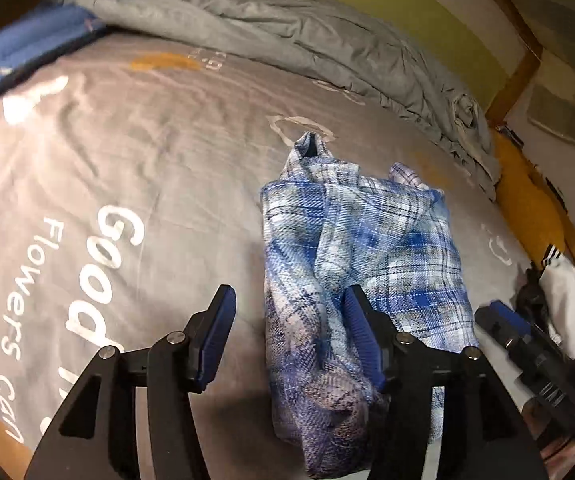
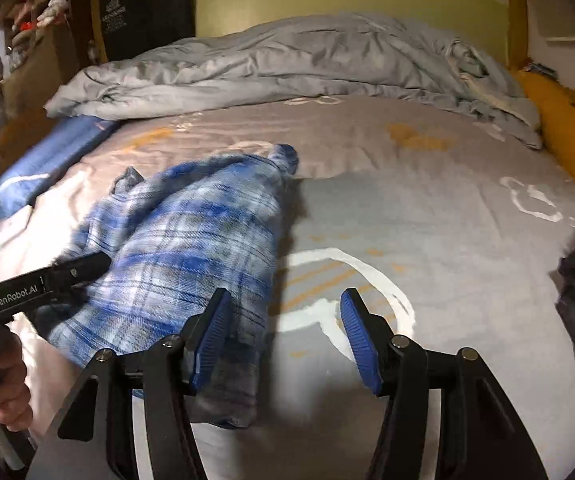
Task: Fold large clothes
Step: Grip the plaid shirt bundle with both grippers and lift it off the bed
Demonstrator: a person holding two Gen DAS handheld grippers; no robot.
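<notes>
the left gripper (image 1: pixel 289 336) hangs with its jaws apart and nothing pinched: its left pad is over bare bedspread, its right pad (image 1: pixel 361 334) rests on or just above the near part of the plaid shirt (image 1: pixel 351 256), and the shirt's left edge lies in the gap. the right gripper (image 2: pixel 285 338) also stands parted and holds nothing; its left pad (image 2: pixel 209 340) overlaps the shirt's near right edge, its right pad is over the printed bedspread (image 2: pixel 447 208).

the shirt lies as a narrow, lumpy bundle on the grey bedspread, near the front of the bed, well short of the rumpled grey duvet (image 2: pixel 287 64) at the back. its long axis runs from the grippers away toward the duvet, and a bunched tip (a cuff or collar end, i cannot tell which) points that way.

the step in hand looks like taking the near end for a fold along that axis. to do it well, each gripper should take one near corner, catching all layers rather than the top one only, then lift both together and carry the end toward the far tip, keeping the side edges aligned. the twisted ridge down the middle wants smoothing first, or it will be folded in.
</notes>
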